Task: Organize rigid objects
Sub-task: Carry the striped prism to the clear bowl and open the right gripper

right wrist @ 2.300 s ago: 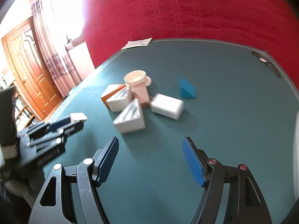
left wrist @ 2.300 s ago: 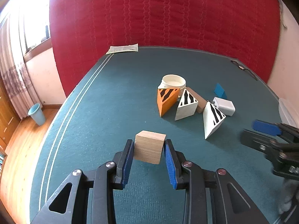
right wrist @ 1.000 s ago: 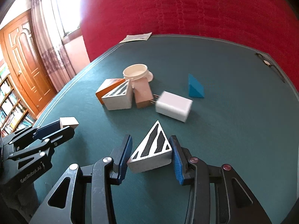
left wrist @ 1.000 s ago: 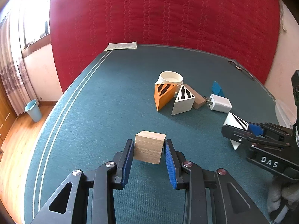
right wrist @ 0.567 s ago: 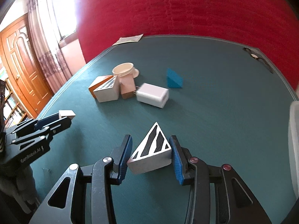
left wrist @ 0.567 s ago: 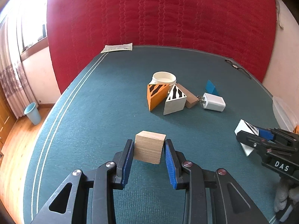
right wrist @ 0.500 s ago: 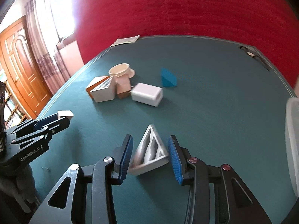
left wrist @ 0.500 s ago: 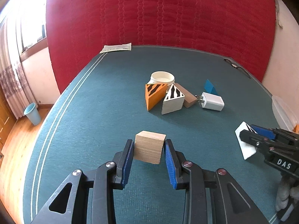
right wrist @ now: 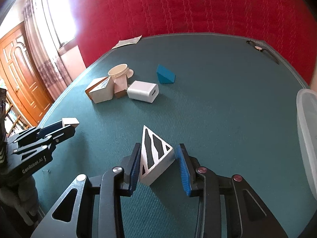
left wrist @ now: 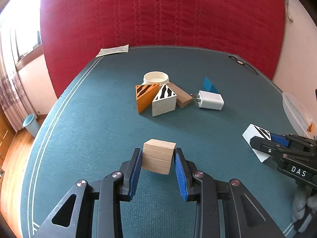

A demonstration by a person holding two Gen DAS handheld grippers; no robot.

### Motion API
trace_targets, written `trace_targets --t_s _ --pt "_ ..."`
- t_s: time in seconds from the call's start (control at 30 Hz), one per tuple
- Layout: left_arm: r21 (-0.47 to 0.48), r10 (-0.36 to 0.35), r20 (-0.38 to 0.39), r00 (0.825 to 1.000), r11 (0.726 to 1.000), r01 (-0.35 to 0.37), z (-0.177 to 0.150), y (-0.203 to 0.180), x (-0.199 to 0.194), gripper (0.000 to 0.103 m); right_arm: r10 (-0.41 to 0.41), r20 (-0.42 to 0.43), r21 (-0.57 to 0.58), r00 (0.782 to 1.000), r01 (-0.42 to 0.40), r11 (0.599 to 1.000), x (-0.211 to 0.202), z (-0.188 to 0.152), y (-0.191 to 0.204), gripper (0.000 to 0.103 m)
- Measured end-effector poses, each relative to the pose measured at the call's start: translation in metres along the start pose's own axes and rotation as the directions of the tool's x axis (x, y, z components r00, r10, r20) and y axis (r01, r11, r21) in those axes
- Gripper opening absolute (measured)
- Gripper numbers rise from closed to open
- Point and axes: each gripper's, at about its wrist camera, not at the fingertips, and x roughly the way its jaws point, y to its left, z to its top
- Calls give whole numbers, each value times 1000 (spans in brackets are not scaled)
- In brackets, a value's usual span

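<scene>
R tongs carry the white zebra wedge and the jaws are closing at this moment. The wedge sits between them, skewed: its flat side lies against the L-side pad, but a sliver of gap shows by the other pad at its lower corner, so the grip looks loose, prob. not clamped yet. The wedge's long edge runs up and away from the tongs, apex pointing fwd, striped face tipped toward the camera.

L tongs are clamped on the wood cube, both pads flat on opposite faces, cube held square above the teal bench.

Key relation: the clear plastic bin sits at the bench's R edge, off to the R of the R tongs and near them; L tongs are well apart from it, w/ the R tongs in between. So R hand is nearer and, I judge, goes first: swing the wedge R-ward over the rim.

Rest of the pile, i.e. the orange wedge, 2nd zebra wedge, white charger, blue wedge and cream tub, stays mid-bench, fwd of both tongs.
</scene>
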Motion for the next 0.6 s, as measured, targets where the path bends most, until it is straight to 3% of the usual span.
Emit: trace_targets --t_s 0.6 --pt "8 -13 2 1000 1000 13 -3 -12 -3 35 -14 13 -18 1000 15 1000 -10 0 0 31"
